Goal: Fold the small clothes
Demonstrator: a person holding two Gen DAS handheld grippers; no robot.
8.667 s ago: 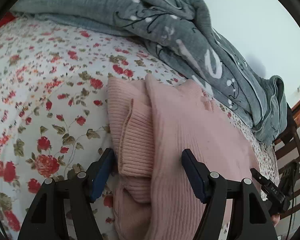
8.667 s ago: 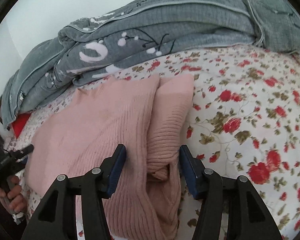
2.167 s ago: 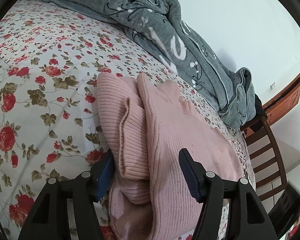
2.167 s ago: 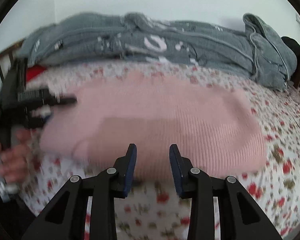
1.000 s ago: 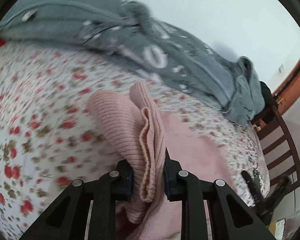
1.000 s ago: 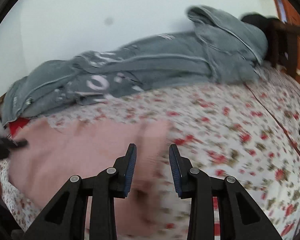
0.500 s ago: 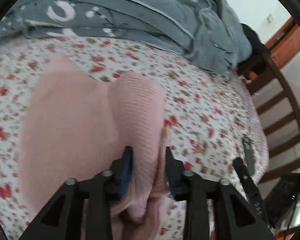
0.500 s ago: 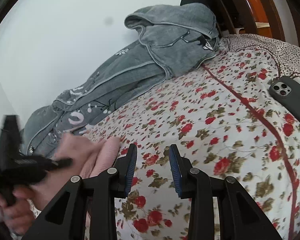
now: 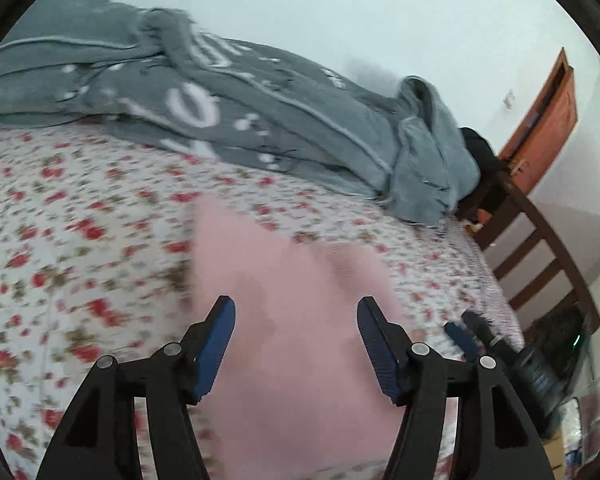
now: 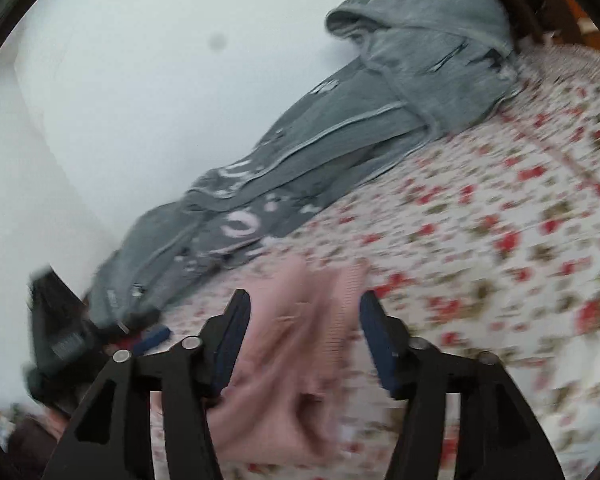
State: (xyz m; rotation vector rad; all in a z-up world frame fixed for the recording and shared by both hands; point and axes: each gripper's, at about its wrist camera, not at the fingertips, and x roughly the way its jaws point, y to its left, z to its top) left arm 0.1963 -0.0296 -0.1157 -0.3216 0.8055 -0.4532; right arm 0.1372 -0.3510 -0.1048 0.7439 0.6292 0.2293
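Over the floral bedsheet, the left gripper is hovering with jaws spread wide above the pink sweater, gripping nothing. The right gripper is likewise gaping over it. Behind, a grey blanket is lying bunched; its white markings are blurring beyond reading.

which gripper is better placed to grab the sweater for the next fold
Right, probably. The right gripper is open with a raised edge of the sweater between its jaws; the left gripper, also open, faces only flat fabric.

pink sweater, red-floral white bedsheet, grey blanket
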